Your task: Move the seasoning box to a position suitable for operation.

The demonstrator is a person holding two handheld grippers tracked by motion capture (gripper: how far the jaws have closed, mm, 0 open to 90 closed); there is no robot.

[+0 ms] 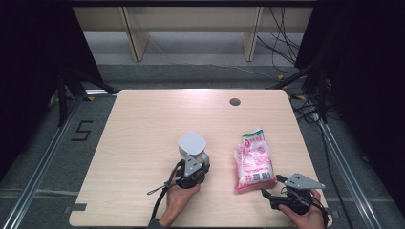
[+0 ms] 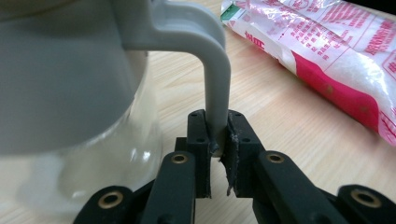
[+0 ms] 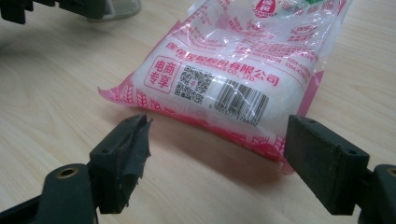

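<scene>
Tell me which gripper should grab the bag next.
Right. The right gripper stands open just short of the bag, near its end; the left gripper is shut on the jug handle.

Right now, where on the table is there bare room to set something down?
The far half of the table and its left side beside the jug are bare. It is crowded between the jug and the bag of sugar, where both grippers work.

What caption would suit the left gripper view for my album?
Left gripper clamped on the grey handle of a clear jug, a pink-and-white bag lying beyond.
</scene>
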